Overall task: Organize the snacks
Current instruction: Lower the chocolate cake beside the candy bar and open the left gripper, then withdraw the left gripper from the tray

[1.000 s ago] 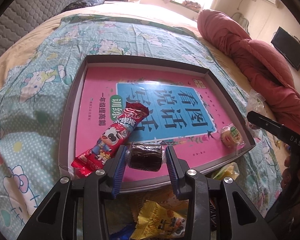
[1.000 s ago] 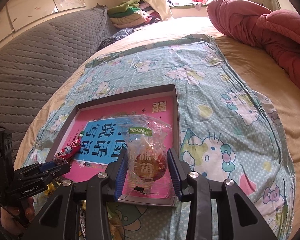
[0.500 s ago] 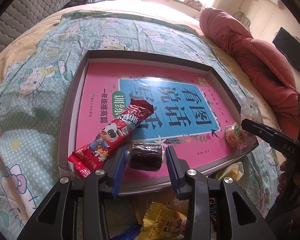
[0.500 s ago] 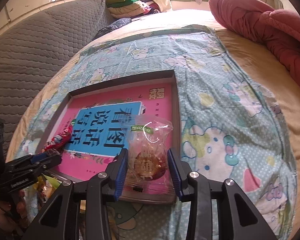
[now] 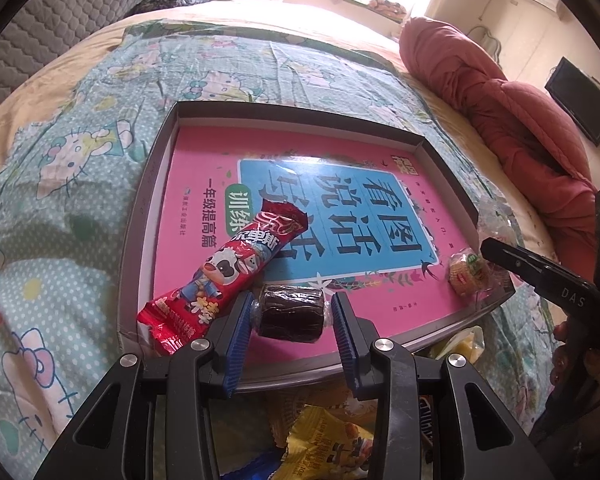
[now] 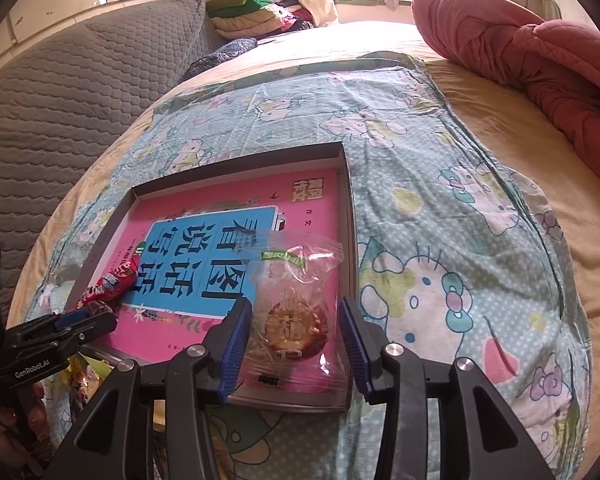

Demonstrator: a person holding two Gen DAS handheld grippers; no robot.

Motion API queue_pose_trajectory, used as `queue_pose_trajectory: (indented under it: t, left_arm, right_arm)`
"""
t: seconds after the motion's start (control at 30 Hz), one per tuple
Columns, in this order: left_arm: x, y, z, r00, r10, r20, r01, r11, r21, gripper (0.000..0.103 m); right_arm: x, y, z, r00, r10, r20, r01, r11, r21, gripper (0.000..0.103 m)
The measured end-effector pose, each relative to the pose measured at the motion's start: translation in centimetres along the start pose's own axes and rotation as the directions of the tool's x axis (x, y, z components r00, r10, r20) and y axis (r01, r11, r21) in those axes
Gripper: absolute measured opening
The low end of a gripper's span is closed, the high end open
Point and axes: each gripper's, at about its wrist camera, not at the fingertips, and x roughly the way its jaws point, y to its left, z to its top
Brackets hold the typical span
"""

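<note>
Three snacks lie in the shallow grey cardboard tray [image 5: 146,216] on the bed: a glossy red foil bar [image 5: 228,276], a dark ribbed roll in clear wrap [image 5: 292,317] and a round biscuit in crinkly clear plastic [image 6: 292,320]. Our left hand-held gripper [image 5: 292,322] pinches the roll at the tray's near edge; our right hand-held gripper [image 6: 296,334] has just been opening, pads off the biscuit between them. More packets wait below the tray's near rim.

Left gripper [image 5: 290,316] fingers clamped; right gripper [image 6: 296,330] fingers just opening, tilted down.
</note>
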Motion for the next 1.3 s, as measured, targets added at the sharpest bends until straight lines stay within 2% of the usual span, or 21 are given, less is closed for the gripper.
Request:
queue_pose_trajectory:
  t: [0.1,0.27,0.83,0.93,1.13,1.3]
  left_arm:
    - [-0.1,0.0,0.0,1.000,-0.002,0.002,0.002,1.000,0.001,0.041]
    - [-0.3,0.0,0.1,1.000,-0.007,0.006,0.007,1.000,-0.003,0.041]
    - [-0.7,0.0,0.5,1.000,-0.016,0.012,0.016,1.000,0.001,0.043]
    - [-0.9,-0.1,0.6,1.000,-0.021,0.013,0.021,1.000,0.000,0.047]
    - [-1.5,-0.7,0.6,1.000,-0.022,0.019,0.022,1.000,0.012,0.048]
    - [-2.5,-0.8,0.8,0.999,-0.023,0.038,0.023,1.000,0.006,0.055]
  right_arm:
    - [-0.1,0.2,0.0,1.000,-0.010,0.001,0.010,1.000,-0.010,0.046]
    - [-0.5,0.3,0.1,1.000,-0.016,0.016,0.017,1.000,-0.020,0.054]
    - [-0.7,0.3,0.2,1.000,0.004,0.018,-0.004,1.000,-0.013,0.054]
    - [-0.7,0.3,0.2,1.000,0.005,0.020,-0.004,1.000,-0.013,0.054]
    - [-1.1,0.3,0.4,0.999,0.013,0.033,-0.012,1.000,-0.011,0.054]
    - [-1.7,0.5,0.5,0.999,0.024,0.047,-0.023,1.000,-0.020,0.054]
